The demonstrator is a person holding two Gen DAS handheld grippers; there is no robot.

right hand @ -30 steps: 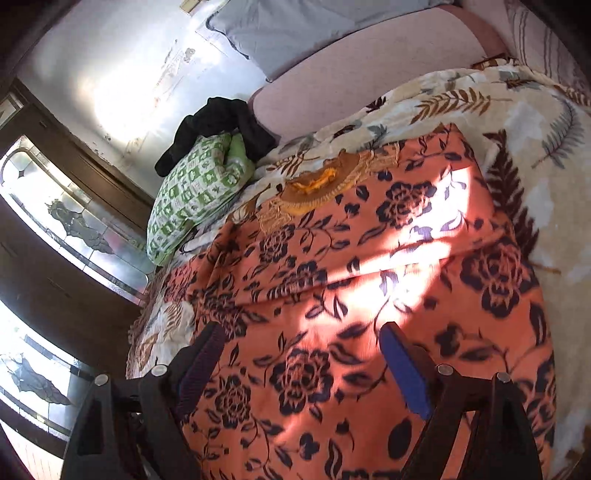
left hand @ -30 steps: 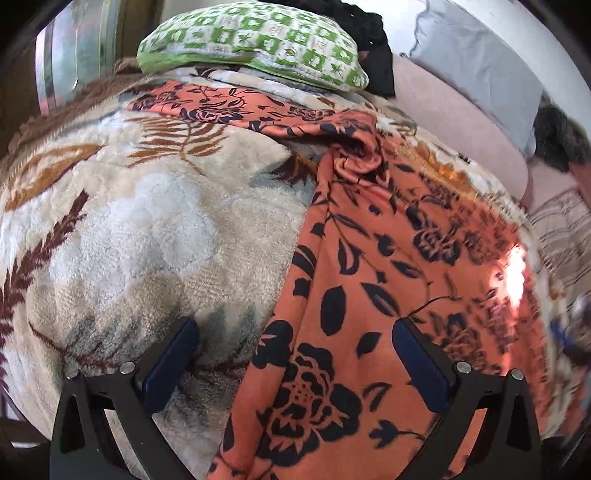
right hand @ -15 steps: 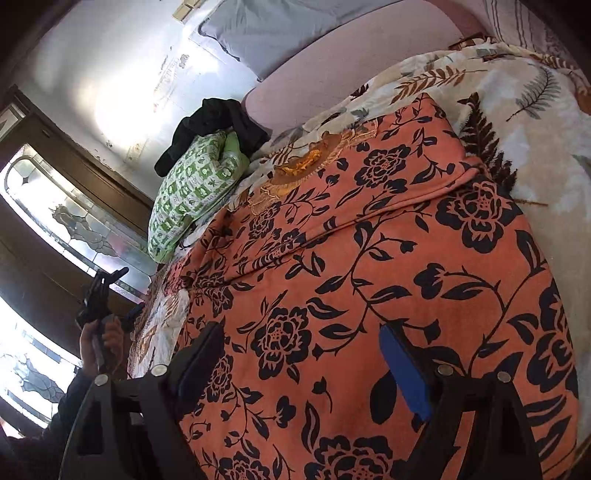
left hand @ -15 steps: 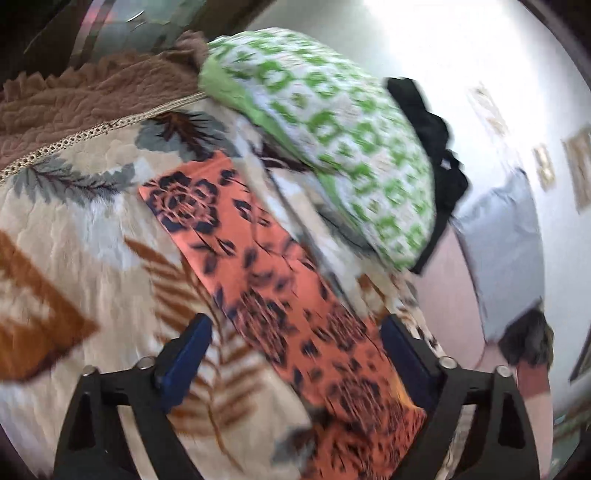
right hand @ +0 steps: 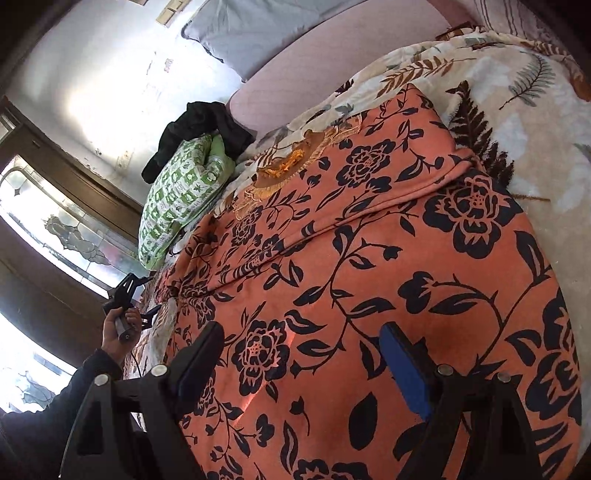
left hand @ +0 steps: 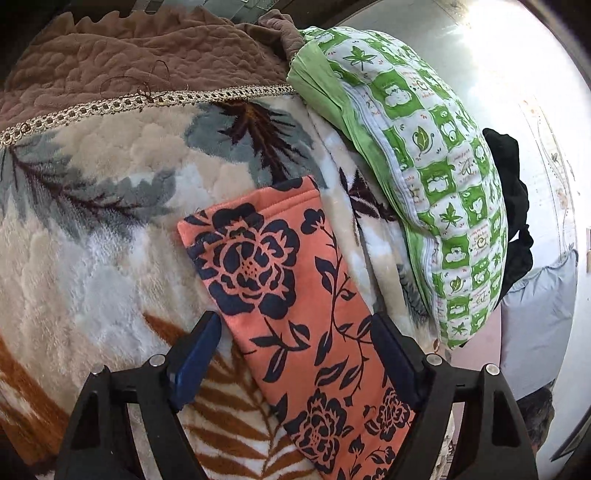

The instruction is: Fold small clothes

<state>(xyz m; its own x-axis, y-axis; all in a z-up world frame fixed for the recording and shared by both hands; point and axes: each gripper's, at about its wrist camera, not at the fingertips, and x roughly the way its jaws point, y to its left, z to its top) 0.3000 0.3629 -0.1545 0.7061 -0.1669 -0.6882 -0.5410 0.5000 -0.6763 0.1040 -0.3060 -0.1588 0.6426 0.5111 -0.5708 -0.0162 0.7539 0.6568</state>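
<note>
In the left wrist view, the left gripper (left hand: pixel 295 343) stood wide open, its two blue-padded fingers (left hand: pixel 195 354) spread to either side of an orange sleeve (left hand: pixel 280 295) printed with dark flowers. The sleeve ran up between the fingers and ended in a hemmed cuff on the plush leaf-patterned blanket (left hand: pixel 92 240). Nothing was gripped; whether the fingers touched the cloth could not be told. A green-and-white pillow (left hand: pixel 424 166) lay just beside the sleeve on the right, with dark clothing (left hand: pixel 513 206) behind it and a brown quilted cover (left hand: pixel 129 62) along the top.

In the right wrist view, the right gripper (right hand: pixel 301 354) was likewise spread wide and held nothing. It hung over the broad body of the orange floral garment (right hand: pixel 388 258), which lay spread on the blanket (right hand: pixel 535 110), a long crease running across its middle. At the far left edge the person's left hand (right hand: pixel 118 332) held the other gripper (right hand: pixel 129 291) near the garment's far side. The green pillow (right hand: pixel 177 199) and the dark clothing (right hand: pixel 199 133) lay beyond, below a grey pillow (right hand: pixel 258 29).
</note>
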